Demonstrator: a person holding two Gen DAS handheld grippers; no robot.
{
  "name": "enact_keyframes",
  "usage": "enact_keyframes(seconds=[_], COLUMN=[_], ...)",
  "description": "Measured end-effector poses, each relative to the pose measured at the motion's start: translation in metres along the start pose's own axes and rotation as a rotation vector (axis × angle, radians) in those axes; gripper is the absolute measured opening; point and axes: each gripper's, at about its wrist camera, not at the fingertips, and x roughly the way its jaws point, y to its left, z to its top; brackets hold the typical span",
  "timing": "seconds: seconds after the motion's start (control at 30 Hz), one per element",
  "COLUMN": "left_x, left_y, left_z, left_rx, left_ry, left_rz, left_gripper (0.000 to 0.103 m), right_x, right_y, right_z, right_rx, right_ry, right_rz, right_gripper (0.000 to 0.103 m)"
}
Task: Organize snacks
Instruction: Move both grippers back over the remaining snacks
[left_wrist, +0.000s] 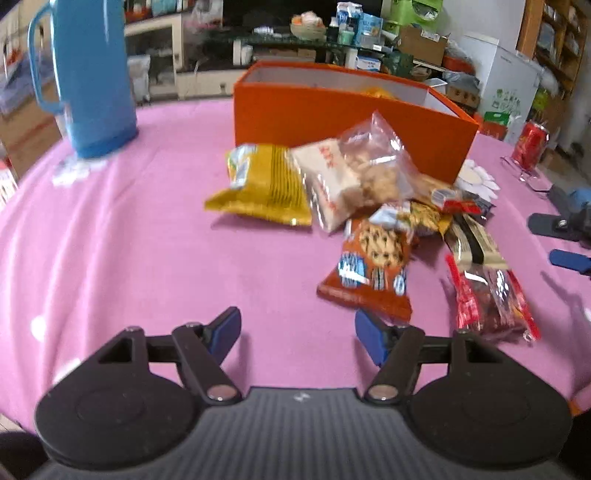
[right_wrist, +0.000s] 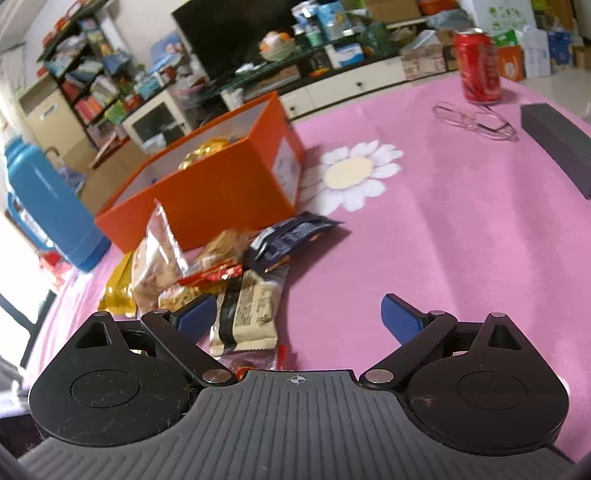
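A tall blue thermos (left_wrist: 92, 77) stands at the far left of the desk (left_wrist: 129, 240), which wears a pink cloth printed with a white daisy (right_wrist: 351, 173). At the far right stands a red can (right_wrist: 478, 66), with folded glasses (right_wrist: 476, 120) just near it and a dark flat case (right_wrist: 561, 144) to their right. Cluttered shelves (right_wrist: 88, 88) and a black television (right_wrist: 236, 33) fill the room behind.

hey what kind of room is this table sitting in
Most likely a lived-in home living room: a dark TV on a low cabinet, crowded shelves, and a pink flowered tablecloth.
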Motion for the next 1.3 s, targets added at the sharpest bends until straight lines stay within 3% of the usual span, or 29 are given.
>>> enact_keyframes(seconds=[0.17, 0.27, 0.4, 0.47, 0.53, 0.57, 0.73, 0.87, 0.93, 1.07, 1.17, 1.3], left_x=[0.007, 0.028, 0.059, 0.065, 0.064, 0.061, 0.039, 0.018, 0.013, 0.013, 0.013, 0.009], left_y=[-0.023, -0.043, -0.058, -0.055, -0.046, -0.041, -0.005, 0.024, 0.031, 0.028, 0.020, 0.020], left_z=[0.025, 0.035, 0.036, 0.035, 0.035, 0.035, 0.015, -0.003, -0.007, -0.012, -0.014, -0.020], left_rx=[0.041, 0.113, 0.197, 0.189, 0.138, 0.112, 0.054, -0.020, -0.055, -0.053, -0.007, 0.001], left_ry=[-0.032, -0.034, 0.029, 0.038, 0.047, 0.054, 0.057, 0.059, 0.054, 0.044, 0.034, 0.021], left_rz=[-0.069, -0.056, -0.025, -0.030, -0.059, -0.056, 0.038, 0.064, 0.057, 0.060, 0.066, 0.029], left_gripper=[0.071, 0.071, 0.071, 0.065, 0.051, 0.051, 0.051, 0.053, 0.060, 0.064, 0.066, 0.069], right_x=[-0.005, -0.007, -0.006, -0.005, -0.003, -0.002, 0.005, 0.005, 0.009, 0.019, 0.010, -0.005], right_y=[-0.009, -0.019, -0.034, -0.039, -0.041, -0.040, -0.025, -0.004, 0.008, 0.028, 0.044, 0.070], right_z=[0.006, 0.006, 0.005, 0.005, 0.006, 0.005, 0.003, -0.002, -0.006, -0.017, -0.020, -0.015], right_rx=[0.052, 0.090, 0.154, 0.176, 0.181, 0.177, 0.095, -0.020, -0.070, -0.147, -0.194, -0.354], right_ry=[-0.012, -0.003, 0.002, 0.006, 0.012, 0.017, 0.046, 0.047, 0.060, 0.116, 0.064, -0.021], right_rz=[0.018, 0.021, 0.024, 0.021, 0.026, 0.024, 0.025, 0.068, 0.102, 0.106, 0.045, 0.074], right_gripper=[0.080, 0.080, 0.081, 0.081, 0.081, 0.081, 0.081, 0.081, 0.081, 0.081, 0.081, 0.086])
